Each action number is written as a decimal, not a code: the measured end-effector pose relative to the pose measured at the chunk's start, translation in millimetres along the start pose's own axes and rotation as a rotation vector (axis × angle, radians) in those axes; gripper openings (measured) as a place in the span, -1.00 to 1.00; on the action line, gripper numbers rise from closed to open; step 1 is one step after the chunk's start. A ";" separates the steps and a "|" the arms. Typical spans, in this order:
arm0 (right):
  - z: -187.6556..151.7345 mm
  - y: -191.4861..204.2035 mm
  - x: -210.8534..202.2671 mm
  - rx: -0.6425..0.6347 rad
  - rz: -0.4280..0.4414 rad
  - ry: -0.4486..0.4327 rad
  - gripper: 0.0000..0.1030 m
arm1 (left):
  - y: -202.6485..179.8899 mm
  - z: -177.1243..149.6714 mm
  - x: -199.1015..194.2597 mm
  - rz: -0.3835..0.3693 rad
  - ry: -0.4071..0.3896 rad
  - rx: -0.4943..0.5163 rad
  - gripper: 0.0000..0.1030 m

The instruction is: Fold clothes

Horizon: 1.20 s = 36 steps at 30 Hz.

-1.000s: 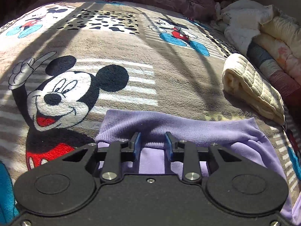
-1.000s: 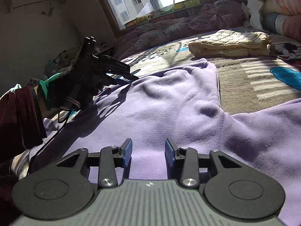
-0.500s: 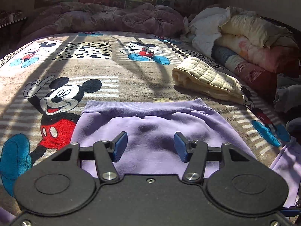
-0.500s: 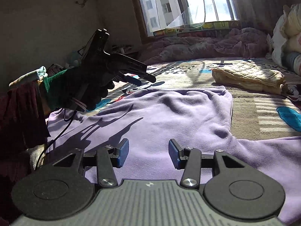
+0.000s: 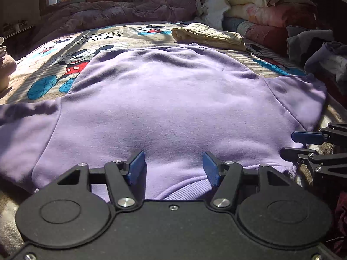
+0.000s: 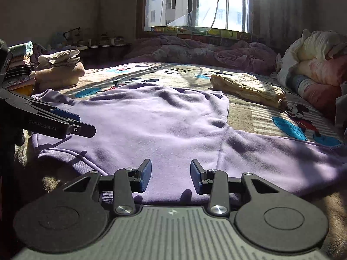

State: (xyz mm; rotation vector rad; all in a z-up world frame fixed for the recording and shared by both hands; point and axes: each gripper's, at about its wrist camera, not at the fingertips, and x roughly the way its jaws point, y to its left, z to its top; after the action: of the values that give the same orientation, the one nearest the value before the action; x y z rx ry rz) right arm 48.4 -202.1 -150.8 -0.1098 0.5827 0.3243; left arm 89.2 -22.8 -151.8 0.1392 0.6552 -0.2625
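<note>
Left wrist: my left gripper gapes wide and empty over the purple sweatshirt, collar nearest, hem farthest, long axis straight ahead.
Right wrist: my right gripper is spread, empty; a sleeve runs off right.
Progress: it lies flat, unfolded; every fold remains.

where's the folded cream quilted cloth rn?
The cream quilted cloth lies on the cartoon blanket, just beyond the purple sweatshirt's far right corner, left of the stacked bedding.
</note>
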 end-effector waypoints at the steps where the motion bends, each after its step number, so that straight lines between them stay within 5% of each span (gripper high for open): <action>1: -6.9 1.8 0.8 0.008 -0.006 0.001 -0.19 | -6.3 -1.1 -7.3 0.015 -0.019 0.055 0.13; 4: -2.7 3.8 -21.0 0.019 -0.003 -0.049 -0.20 | -10.3 -3.1 -28.2 0.046 -0.105 0.080 0.14; 8: -7.9 20.4 -31.5 -0.075 -0.028 -0.154 -0.14 | -6.5 -22.6 -17.0 0.106 -0.047 0.014 0.23; 10: -10.2 21.4 -13.2 -0.073 -0.016 -0.048 -0.09 | -7.3 -26.0 -20.5 0.102 -0.053 0.014 0.23; 14: -13.8 27.1 -14.1 -0.072 -0.007 -0.027 -0.13 | -5.7 -22.9 -50.4 0.144 -0.177 -0.014 0.22; 18: -15.7 41.7 -18.4 -0.135 -0.004 -0.009 -0.10 | 3.1 -39.7 -30.0 0.116 -0.035 -0.061 0.30; 24: -19.8 59.3 -31.9 -0.194 0.008 -0.003 -0.09 | -11.9 -37.4 -53.5 0.095 -0.104 -0.022 0.35; 27: -18.6 46.7 -44.8 -0.068 0.037 -0.021 -0.09 | -11.9 -37.3 -57.4 0.089 -0.116 -0.039 0.35; 36: -34.0 -57.5 -73.7 0.691 0.110 -0.195 -0.08 | -29.0 -31.1 -62.4 0.026 -0.151 -0.006 0.35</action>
State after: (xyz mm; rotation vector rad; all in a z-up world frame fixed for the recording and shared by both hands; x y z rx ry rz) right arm -8.3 -282.7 -137.3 0.6150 0.4808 0.2219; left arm 15.3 -31.7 -138.9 0.1210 0.5037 -0.2434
